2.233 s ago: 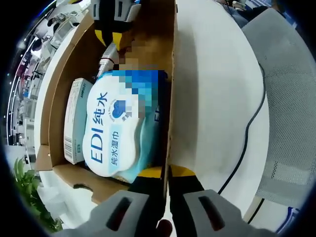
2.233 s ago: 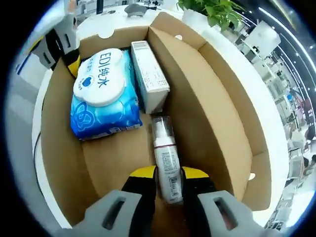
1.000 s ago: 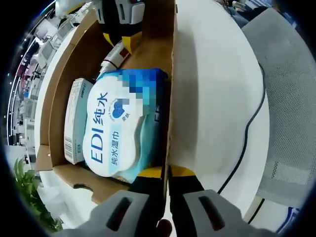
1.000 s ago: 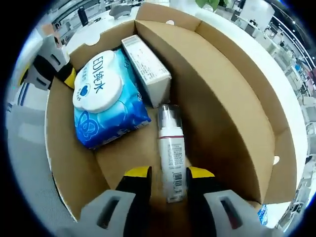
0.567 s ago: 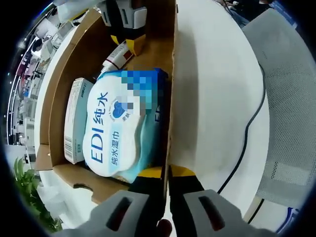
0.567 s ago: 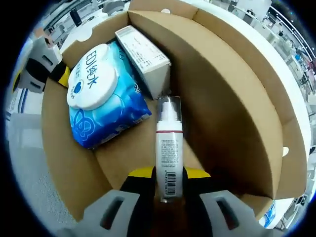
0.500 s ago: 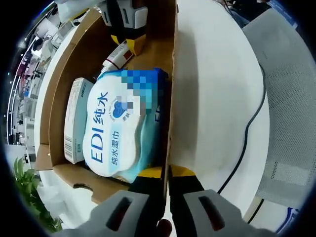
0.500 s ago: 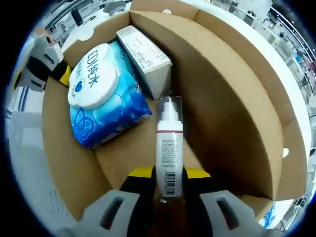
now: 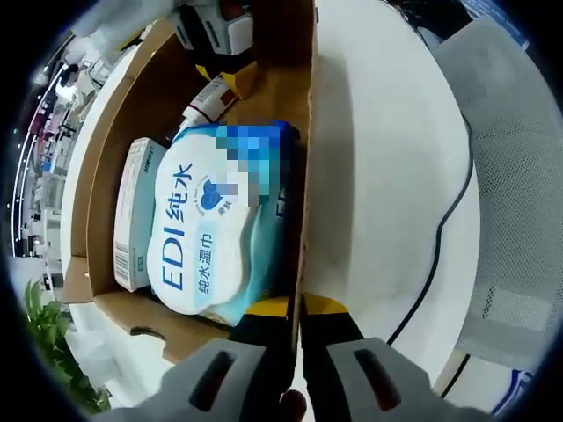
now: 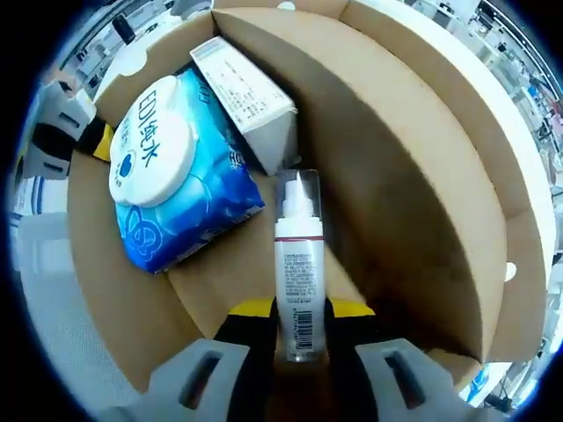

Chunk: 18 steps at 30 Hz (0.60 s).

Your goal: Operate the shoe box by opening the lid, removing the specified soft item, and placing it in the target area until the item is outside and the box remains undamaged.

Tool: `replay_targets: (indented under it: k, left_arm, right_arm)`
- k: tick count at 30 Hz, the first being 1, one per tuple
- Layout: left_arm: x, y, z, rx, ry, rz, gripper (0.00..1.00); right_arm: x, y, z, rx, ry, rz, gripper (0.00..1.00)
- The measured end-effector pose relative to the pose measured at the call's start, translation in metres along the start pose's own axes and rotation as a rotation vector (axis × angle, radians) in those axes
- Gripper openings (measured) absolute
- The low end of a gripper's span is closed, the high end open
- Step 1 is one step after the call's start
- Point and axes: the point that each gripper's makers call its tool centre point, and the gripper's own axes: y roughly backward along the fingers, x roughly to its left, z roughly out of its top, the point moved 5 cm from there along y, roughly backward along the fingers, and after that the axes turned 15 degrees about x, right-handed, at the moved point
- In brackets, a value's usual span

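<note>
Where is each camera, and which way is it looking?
Left gripper view: rides the left gripper, clamped on the shoe box wall, looking along the wipes pack.
Right gripper view: rides the right gripper, looking down into the box at the bottle it grips.
Shared: box, wipes, bottle, white carton, and each other's gripper.

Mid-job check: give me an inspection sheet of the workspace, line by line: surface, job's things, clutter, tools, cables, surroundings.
Surface: white table, bare beside the box.
Job's things: open cardboard shoe box; blue wet-wipes pack lies flat inside against one wall.
Clutter: white carton beside the wipes; pump bottle lying on the box floor.
Tools: right tool shut on the pump bottle's base; left tool pinching the box wall.
Cables: one black cable across the table.
Surroundings: green plant past the box end; grey mesh chair beside the table.
</note>
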Motion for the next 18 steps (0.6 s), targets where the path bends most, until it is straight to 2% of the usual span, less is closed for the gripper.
replay_targets:
  k: [2,4,5,11,18]
  left_arm:
    - [0.0,0.0,0.0,0.001,0.002,-0.001,0.01]
    - [0.0,0.0,0.0,0.004,0.002,-0.002,0.01]
    - [0.0,0.0,0.001,0.003,-0.001,-0.003,0.01]
    - [0.0,0.0,0.0,-0.003,-0.005,0.003,0.01]
    - [0.0,0.0,0.0,-0.006,-0.011,0.006,0.01]
  right_arm:
    - [0.002,0.002,-0.004,-0.05,-0.067,-0.039,0.17]
    - [0.002,0.001,-0.006,-0.075,-0.059,-0.057,0.17]
    - [0.011,0.003,-0.01,-0.071,-0.055,-0.051,0.17]
    - [0.023,0.004,-0.01,-0.072,-0.109,0.032,0.17]
    - [0.027,0.014,-0.017,-0.073,-0.158,0.024,0.17]
